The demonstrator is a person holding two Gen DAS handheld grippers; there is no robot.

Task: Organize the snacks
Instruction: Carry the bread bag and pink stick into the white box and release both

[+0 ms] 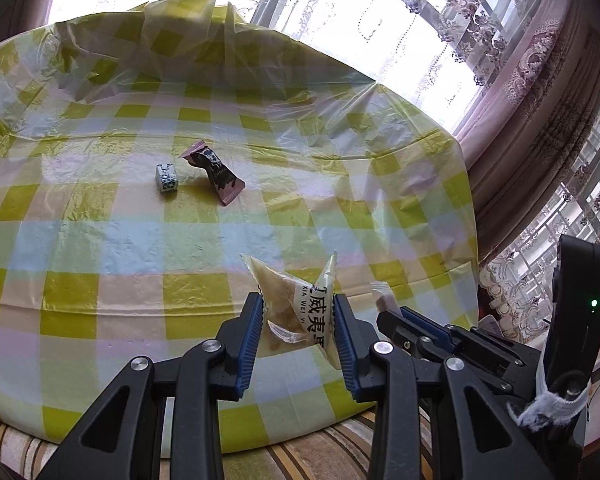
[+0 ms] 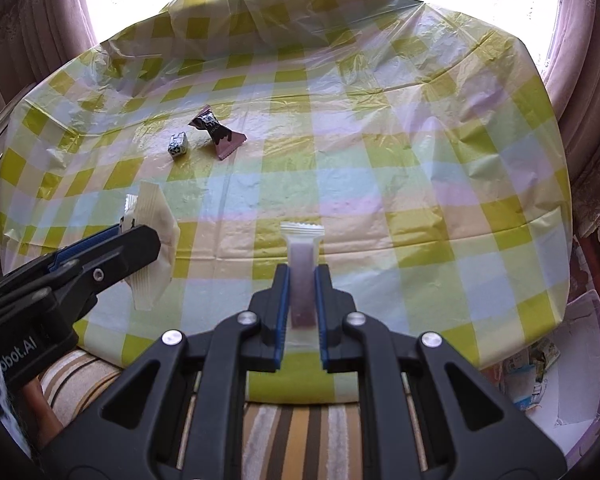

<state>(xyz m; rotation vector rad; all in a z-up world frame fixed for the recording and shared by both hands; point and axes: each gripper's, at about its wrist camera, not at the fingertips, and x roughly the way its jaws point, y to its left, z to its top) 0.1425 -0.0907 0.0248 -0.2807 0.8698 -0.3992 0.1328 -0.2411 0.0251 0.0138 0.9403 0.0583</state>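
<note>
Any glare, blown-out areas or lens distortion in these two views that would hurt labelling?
Left wrist view: the windows are blown out to white, and fisheye bends the table edge. Right wrist view: the same backlight, soft sheen on the plastic tablecloth; the chocolate wrapper and small cube candy stay readable.

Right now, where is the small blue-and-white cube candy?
The cube candy lies on the checked tablecloth, far from both grippers, just left of the chocolate wrapper.

On the table point(image 2: 380, 168), the cube candy point(image 2: 177, 145) lies just left of the chocolate packet point(image 2: 216, 132).
</note>
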